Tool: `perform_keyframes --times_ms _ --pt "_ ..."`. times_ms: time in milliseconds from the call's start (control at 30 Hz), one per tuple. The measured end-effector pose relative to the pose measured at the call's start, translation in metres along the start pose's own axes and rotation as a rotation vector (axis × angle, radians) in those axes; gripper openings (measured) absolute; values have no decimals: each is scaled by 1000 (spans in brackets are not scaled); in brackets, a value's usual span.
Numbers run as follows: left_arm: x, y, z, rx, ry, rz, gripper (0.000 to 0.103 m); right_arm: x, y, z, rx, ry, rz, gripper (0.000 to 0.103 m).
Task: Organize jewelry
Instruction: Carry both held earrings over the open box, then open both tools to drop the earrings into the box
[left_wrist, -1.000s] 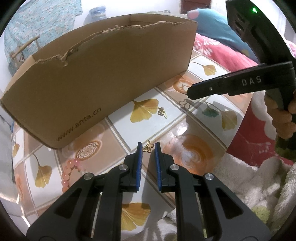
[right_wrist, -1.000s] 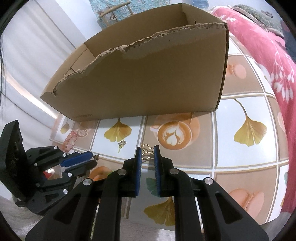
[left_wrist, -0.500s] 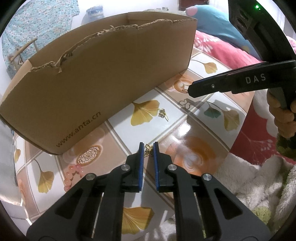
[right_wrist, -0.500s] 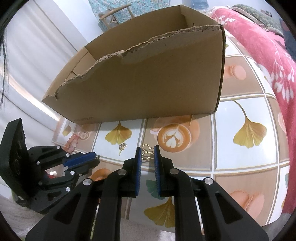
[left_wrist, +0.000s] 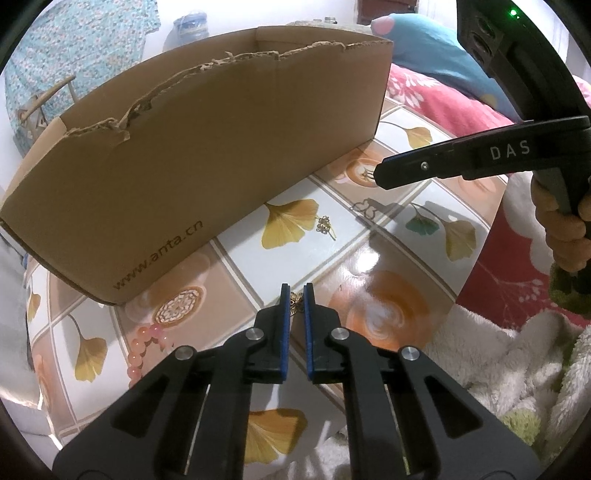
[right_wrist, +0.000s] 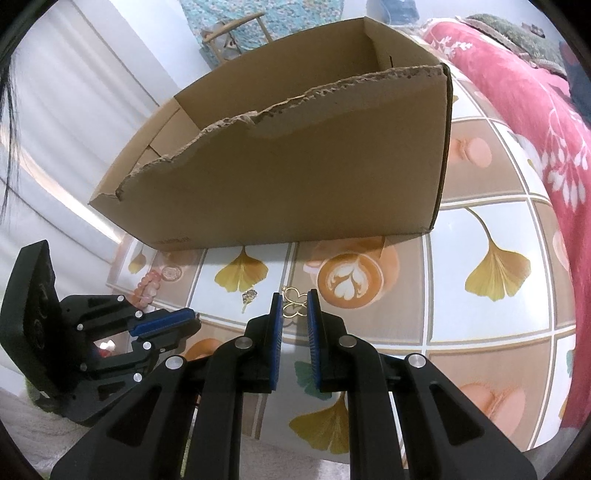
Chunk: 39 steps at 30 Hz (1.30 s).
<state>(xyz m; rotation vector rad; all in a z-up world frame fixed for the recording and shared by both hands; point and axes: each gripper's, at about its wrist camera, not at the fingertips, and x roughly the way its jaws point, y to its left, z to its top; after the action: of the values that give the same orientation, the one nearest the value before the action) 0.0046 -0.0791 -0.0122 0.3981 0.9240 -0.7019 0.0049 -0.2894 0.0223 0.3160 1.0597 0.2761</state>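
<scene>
My left gripper (left_wrist: 296, 295) is shut on a small gold butterfly charm (left_wrist: 295, 302) and holds it above the tiled table (left_wrist: 369, 280). My right gripper (right_wrist: 295, 304) is shut on a gold wire butterfly (right_wrist: 294, 300) and holds it off the table; it also shows from the side in the left wrist view (left_wrist: 380, 177). The left gripper shows at the lower left of the right wrist view (right_wrist: 192, 319). A small gold beaded earring (left_wrist: 325, 225) lies on the table; it also shows in the right wrist view (right_wrist: 249, 297). A pink bead bracelet (left_wrist: 144, 347) lies at the left.
A large torn cardboard box (left_wrist: 192, 155) stands open behind the jewelry; its inside shows in the right wrist view (right_wrist: 295, 162). A red floral blanket (right_wrist: 535, 110) lies at the right. A white fluffy cloth (left_wrist: 498, 369) lies at the table's near edge.
Both grippers have risen a little, each carrying its butterfly piece. The left jaws have closed further on the gold charm.
</scene>
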Motion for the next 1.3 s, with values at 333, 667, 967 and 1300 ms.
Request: perform_keyframes --times_ms 333,667,967,1300 --pt "-30 4 7 -25 -74 -25 6 -18 11 2 -31 -36 11 13" --pt "-107 27 59 26 -323 -14 6 -86 51 48 -194 -213 80 13" --pt "-67 82 126 -42 -208 -77 6 -33 46 152 -262 -99 98 13" --pt "-1 113 139 -144 53 -117 6 49 28 204 -187 159 100 14"
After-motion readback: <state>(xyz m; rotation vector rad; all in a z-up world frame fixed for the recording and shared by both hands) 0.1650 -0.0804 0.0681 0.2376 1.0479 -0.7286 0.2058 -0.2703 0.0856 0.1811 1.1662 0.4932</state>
